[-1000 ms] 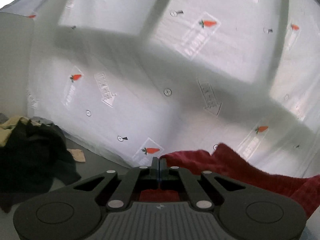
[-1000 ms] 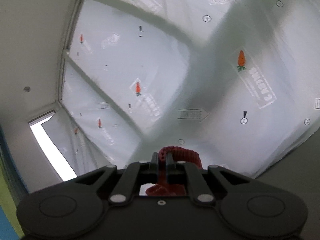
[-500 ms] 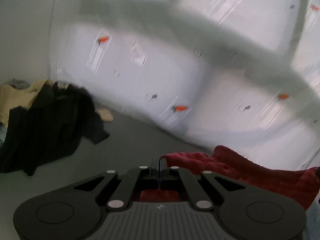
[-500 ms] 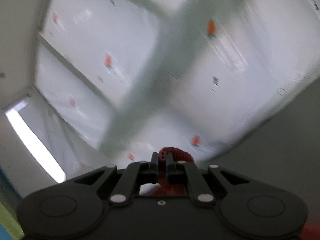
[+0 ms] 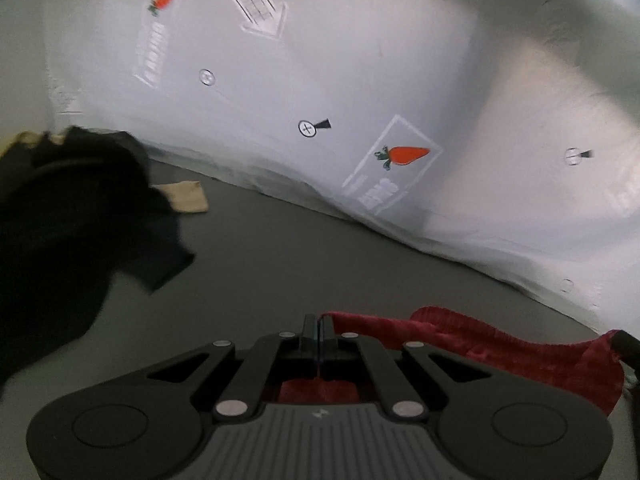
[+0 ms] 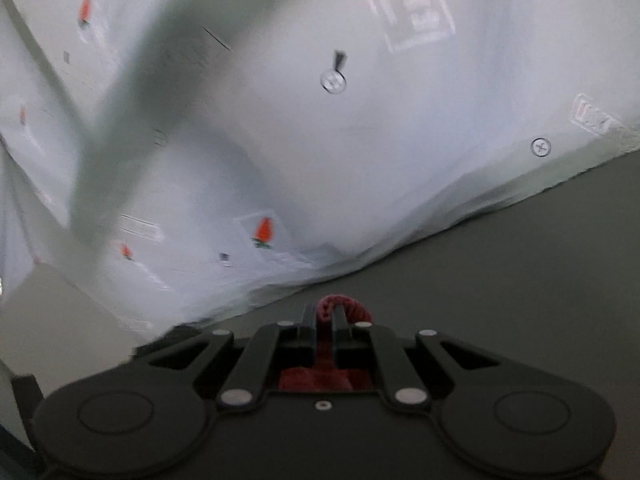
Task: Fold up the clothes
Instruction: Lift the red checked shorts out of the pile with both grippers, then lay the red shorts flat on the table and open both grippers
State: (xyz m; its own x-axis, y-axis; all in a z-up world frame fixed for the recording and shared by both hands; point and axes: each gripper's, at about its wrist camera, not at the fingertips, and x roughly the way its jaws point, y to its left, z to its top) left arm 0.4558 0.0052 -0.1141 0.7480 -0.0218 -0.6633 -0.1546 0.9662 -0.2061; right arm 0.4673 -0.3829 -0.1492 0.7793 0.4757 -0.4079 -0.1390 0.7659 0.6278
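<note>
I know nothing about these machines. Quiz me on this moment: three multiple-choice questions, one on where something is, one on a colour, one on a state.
1. Where does the black clothing pile lie in the left wrist view?
A. left of the tongs
B. right of the tongs
C. between the tongs' fingers

2. What colour is the garment that the tongs hold?
A. blue
B. dark red
C. yellow

3. How are the left tongs?
A. wide open
B. shut on the garment
C. out of view

Answers: 1 A, the pile fills the left side on the grey table. 2 B, red cloth shows at both tongs. 3 B, the fingers meet with red cloth between; the right tongs pinch it too.
</note>
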